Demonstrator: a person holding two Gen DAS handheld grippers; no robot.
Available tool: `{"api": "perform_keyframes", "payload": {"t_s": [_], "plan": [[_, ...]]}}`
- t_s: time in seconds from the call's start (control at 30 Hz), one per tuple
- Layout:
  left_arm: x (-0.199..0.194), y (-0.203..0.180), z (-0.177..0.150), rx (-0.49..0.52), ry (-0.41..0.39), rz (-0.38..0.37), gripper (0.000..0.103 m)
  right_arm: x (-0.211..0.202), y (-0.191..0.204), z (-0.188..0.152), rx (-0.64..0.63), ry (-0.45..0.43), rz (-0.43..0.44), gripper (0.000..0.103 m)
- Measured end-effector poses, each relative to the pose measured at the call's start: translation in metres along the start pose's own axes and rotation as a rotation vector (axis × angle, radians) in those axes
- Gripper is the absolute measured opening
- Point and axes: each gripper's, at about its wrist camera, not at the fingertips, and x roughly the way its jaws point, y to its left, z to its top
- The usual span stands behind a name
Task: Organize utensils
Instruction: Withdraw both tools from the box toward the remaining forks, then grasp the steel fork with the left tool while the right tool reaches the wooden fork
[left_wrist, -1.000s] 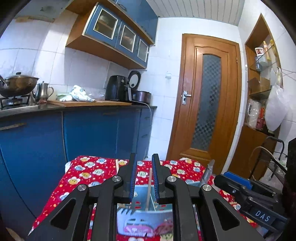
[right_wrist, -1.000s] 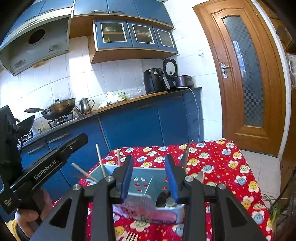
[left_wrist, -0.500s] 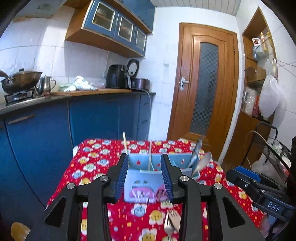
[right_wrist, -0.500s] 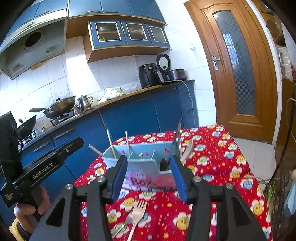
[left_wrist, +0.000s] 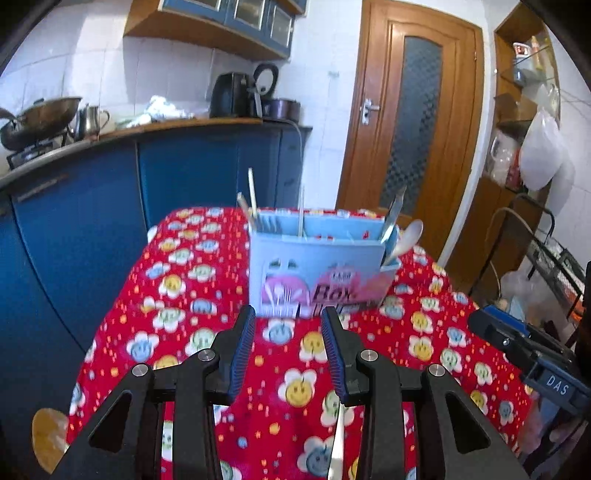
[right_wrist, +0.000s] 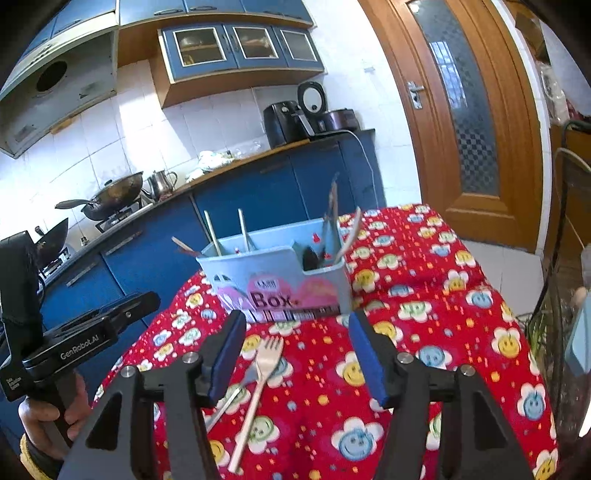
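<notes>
A pale blue utensil box (left_wrist: 317, 269) (right_wrist: 280, 280) stands on the red flowered tablecloth (left_wrist: 184, 295). Chopsticks (right_wrist: 212, 232) stick up in its left part, spoons (right_wrist: 349, 236) and other cutlery in its right part. My left gripper (left_wrist: 289, 314) hovers just short of the box, open and empty. A metal handle (left_wrist: 337, 443) lies on the cloth beneath it. My right gripper (right_wrist: 295, 321) also sits short of the box, its jaws opening with nothing between them. A pale fork (right_wrist: 256, 398) and a metal utensil (right_wrist: 231, 398) lie on the cloth below its left finger.
Blue kitchen cabinets (left_wrist: 184, 177) run behind and left of the table, with a wok (right_wrist: 114, 192), kettle and air fryer (right_wrist: 282, 122) on the counter. A wooden door (left_wrist: 417, 122) stands behind. A wire rack (left_wrist: 554, 258) is at the right. A hand (right_wrist: 48, 417) holds the left gripper.
Both grippers have drawn back from over the box and tipped downward. The left jaws, narrow with a chopstick between them, have widened. The right jaws spread wider. The fork came into view.
</notes>
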Motion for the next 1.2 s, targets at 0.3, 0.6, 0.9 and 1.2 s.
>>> {"api": "perform_keyframes", "payload": {"t_s": [0.3, 0.6, 0.9, 1.2], "plan": [[0.02, 0.004, -0.022, -0.01, 0.129, 0.005, 0.038, 0.004, -0.017, -0.019, 0.03, 0.059, -0.023, 0.064], [0.039, -0.005, -0.038, 0.008, 0.223, -0.024, 0.038, 0.008, -0.029, -0.031, 0.061, 0.097, -0.036, 0.065], [0.057, -0.022, -0.044, 0.061, 0.304, -0.052, 0.038, 0.011, -0.038, -0.036, 0.08, 0.119, -0.051, 0.065], [0.069, -0.039, -0.047, 0.16, 0.379, -0.082, 0.038, 0.014, -0.049, -0.039, 0.107, 0.133, -0.056, 0.065]]}}
